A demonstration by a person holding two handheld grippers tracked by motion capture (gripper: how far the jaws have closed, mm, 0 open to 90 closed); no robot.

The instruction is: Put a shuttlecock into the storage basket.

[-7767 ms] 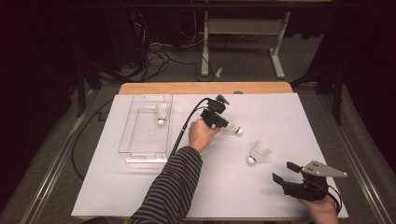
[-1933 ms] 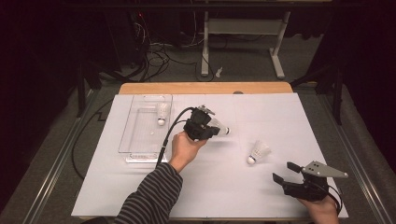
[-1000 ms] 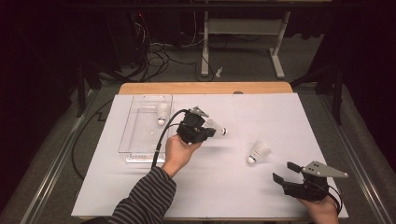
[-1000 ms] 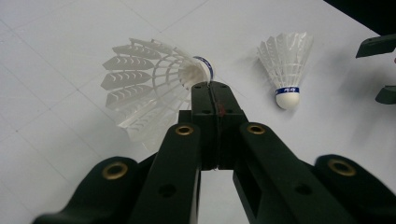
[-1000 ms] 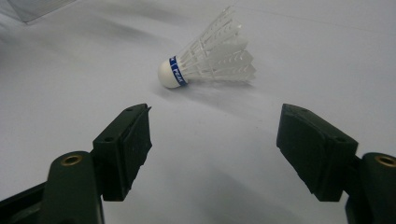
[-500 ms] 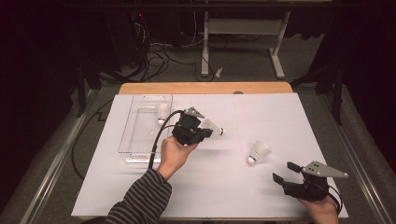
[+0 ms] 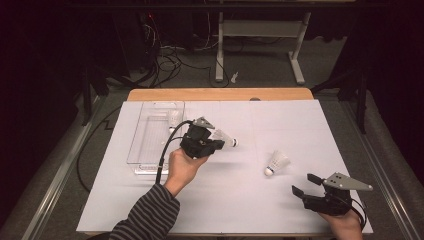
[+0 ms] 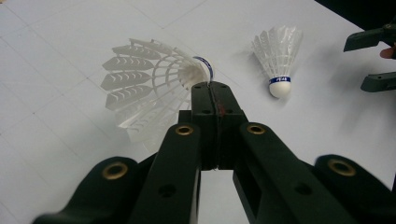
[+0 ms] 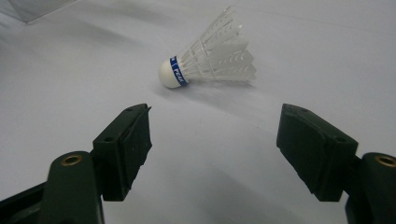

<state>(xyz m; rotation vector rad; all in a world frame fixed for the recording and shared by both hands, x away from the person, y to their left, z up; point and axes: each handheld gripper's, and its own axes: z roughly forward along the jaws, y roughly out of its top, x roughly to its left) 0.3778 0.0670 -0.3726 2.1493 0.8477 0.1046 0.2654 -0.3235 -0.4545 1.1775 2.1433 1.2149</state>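
My left gripper is held above the white sheet, just right of the clear tray, and is shut on a white shuttlecock. In the left gripper view the jaws meet at the blue-banded cork end, and the feather skirt fans out to the left. A second shuttlecock lies on its side on the sheet. My right gripper rests near the front right corner, open and with nothing between its fingers, a short way behind that shuttlecock.
The clear tray holds another shuttlecock near its far end. The white sheet covers the wooden table. Cables and a stand's legs lie on the dark floor beyond the table.
My left gripper has carried the shuttlecock leftward and slightly toward the near side, closer to the tray. The right gripper and the loose shuttlecock have not moved.
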